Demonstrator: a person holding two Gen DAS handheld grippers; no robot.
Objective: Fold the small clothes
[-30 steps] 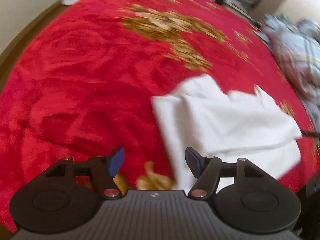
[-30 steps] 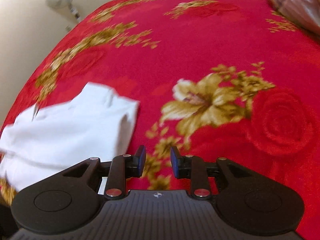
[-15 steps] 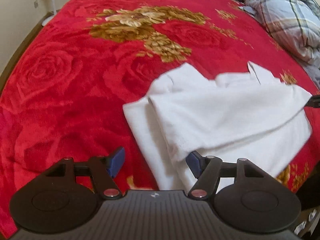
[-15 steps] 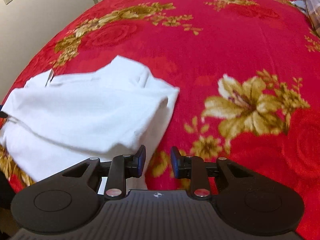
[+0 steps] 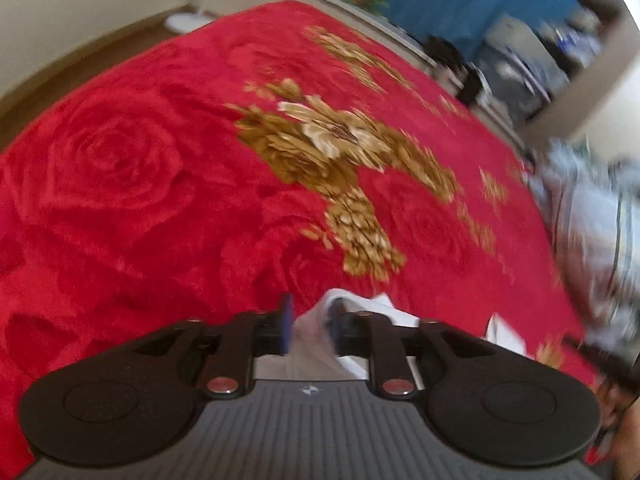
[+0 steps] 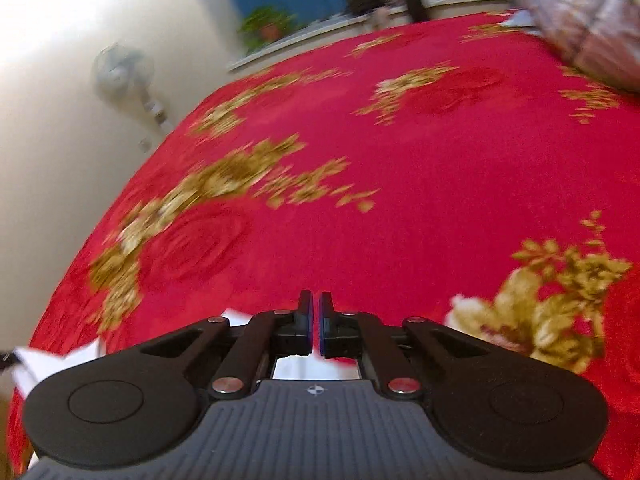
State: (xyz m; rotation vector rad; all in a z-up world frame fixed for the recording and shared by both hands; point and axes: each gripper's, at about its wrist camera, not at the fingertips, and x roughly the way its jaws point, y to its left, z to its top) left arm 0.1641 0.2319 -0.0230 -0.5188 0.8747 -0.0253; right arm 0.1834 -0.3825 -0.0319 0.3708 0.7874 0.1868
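On my far left, in the left wrist view, a strip of wooden floor (image 5: 80, 60) runs past the edge of the bed, with a white fan base (image 5: 188, 22) standing on it. The red blanket (image 5: 140, 200) with its gold flowers fills most of what I see. My left gripper (image 5: 310, 324) sits low over it, and its jaws have just been closing: they stand partly apart with a bunched fold of the white garment (image 5: 314, 336) pinched between the blue pads, the cloth rising in a small peak between them. More of the same white cloth lies just right of that finger. Further right a grey-blue plaid quilt (image 5: 592, 232) is heaped on the bed's edge, blurred.

In the right wrist view a pedestal fan (image 6: 122, 72) stands against the pale wall on the left, and a potted plant (image 6: 268, 26) sits on a ledge beyond the bed. A corner of the garment shows at lower left, behind the gripper body. My right gripper (image 6: 315, 328) has just been closing too: its jaws are drawn all but together, only a sliver between them. White cloth shows directly beneath the fingers, but whether any is caught in the pads I cannot tell. The plaid quilt fills the upper right corner.
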